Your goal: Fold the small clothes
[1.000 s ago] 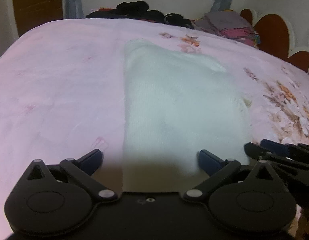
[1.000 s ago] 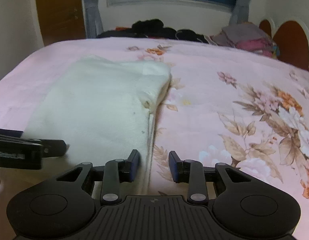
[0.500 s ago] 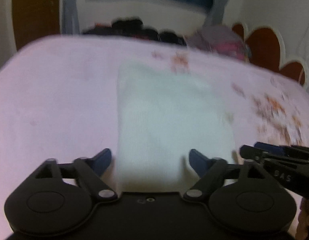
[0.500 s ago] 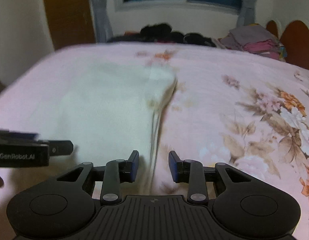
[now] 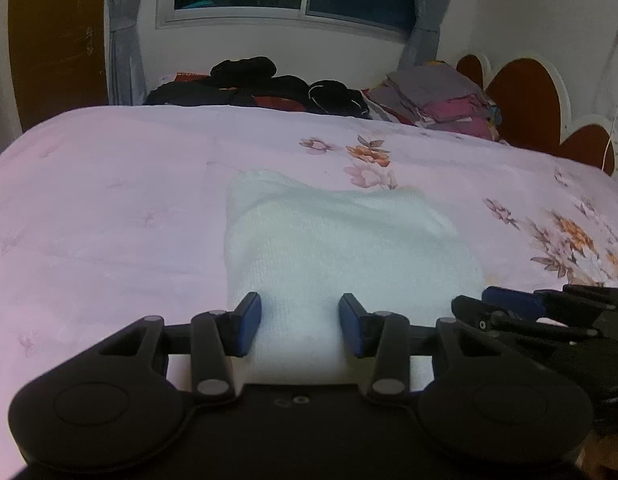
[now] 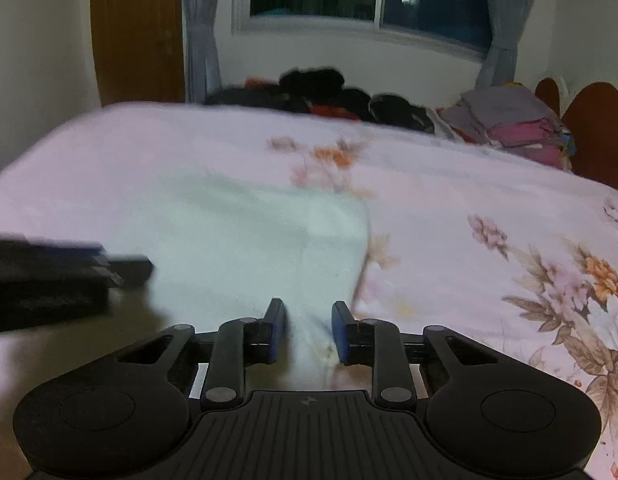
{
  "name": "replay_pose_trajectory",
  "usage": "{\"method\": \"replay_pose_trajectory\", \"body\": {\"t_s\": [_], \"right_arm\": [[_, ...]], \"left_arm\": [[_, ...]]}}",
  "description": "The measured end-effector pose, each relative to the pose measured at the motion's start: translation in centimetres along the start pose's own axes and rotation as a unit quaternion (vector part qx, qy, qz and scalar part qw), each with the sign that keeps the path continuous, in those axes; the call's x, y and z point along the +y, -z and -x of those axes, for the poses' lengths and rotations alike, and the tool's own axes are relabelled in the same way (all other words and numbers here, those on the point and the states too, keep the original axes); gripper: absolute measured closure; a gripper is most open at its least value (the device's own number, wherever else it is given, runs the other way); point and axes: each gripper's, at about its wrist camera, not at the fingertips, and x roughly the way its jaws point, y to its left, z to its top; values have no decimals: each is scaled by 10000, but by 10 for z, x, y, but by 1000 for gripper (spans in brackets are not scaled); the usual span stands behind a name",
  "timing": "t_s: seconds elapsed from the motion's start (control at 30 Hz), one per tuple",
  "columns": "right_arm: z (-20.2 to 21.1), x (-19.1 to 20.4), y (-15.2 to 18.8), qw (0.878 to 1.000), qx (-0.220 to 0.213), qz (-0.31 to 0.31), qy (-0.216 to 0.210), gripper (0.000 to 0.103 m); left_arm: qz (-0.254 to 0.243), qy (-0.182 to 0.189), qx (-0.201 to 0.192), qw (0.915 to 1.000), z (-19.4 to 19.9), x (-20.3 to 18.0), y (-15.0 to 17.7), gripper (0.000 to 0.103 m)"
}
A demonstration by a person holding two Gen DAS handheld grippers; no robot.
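As both tongs close, white garment (image 5: 349, 248) edge btwn left tongs (image 5: 300, 326) & right tongs (image 6: 307, 330), ungripped

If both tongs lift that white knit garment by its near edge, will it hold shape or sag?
The white knit garment will probably sag: its layers already slump softly on the bedspread. Likely light. The ribbed knit should grip, not slip.

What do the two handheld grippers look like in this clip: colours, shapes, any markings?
Both are matte black plastic. The left gripper has two round side discs, linkage arms with grey pivot pins, and blue pads on its fingers. The right gripper matches, with a ribbed centre plate bearing a small emblem. No cables or sleeves are visible.
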Motion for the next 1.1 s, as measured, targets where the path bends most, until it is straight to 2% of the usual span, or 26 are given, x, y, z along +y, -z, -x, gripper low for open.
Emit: {"method": "replay_pose_trajectory", "body": {"t_s": [0.07,0.13,0.2,0.3,0.57,0.63,0.67,0.7,0.87,0.97,1.03,1.07,1.1], "right_arm": [[-2,-1,-1,10000,8,15,21,77],[-4,-4,0,10000,-4,-24,3,77],[-3,-9,-1,9998,34,-172,-102,77],[12,-17,-3,9986,15,-458,-251,77],[88,-20,18,9958,-136,-711,-559,74],[108,-21,27,9953,-144,-729,-624,60],[119,-22,31,9947,-170,-754,-677,43],[131,-23,37,9942,-218,-759,-730,35],[194,-23,58,9926,-368,-682,-931,33],[237,-26,70,9919,-397,-660,-1013,11],[270,-26,79,9918,-523,-565,-1019,7],[286,-25,83,9921,-570,-522,-989,1],[304,-24,87,9923,-639,-496,-937,0]], "left_arm": [[-41,-59,56,10000,1,-1,-4,55],[-31,-129,153,9998,4,-2,-8,46],[61,-231,227,9995,8,-2,-11,18],[61,-355,145,9992,26,-3,-10,1],[161,-526,328,9979,78,-13,4,0],[99,-675,371,9970,95,-20,11,0],[26,-735,356,9967,106,-24,16,0],[-37,-793,316,9963,115,-29,21,0],[-143,-954,-12,9953,178,-53,44,0],[-58,-1193,-207,9926,219,-68,57,0],[-18,-1364,-382,9899,247,-79,67,0],[9,-1394,-437,9893,259,-83,71,0],[56,-1362,-454,9896,272,-88,76,0]]}}
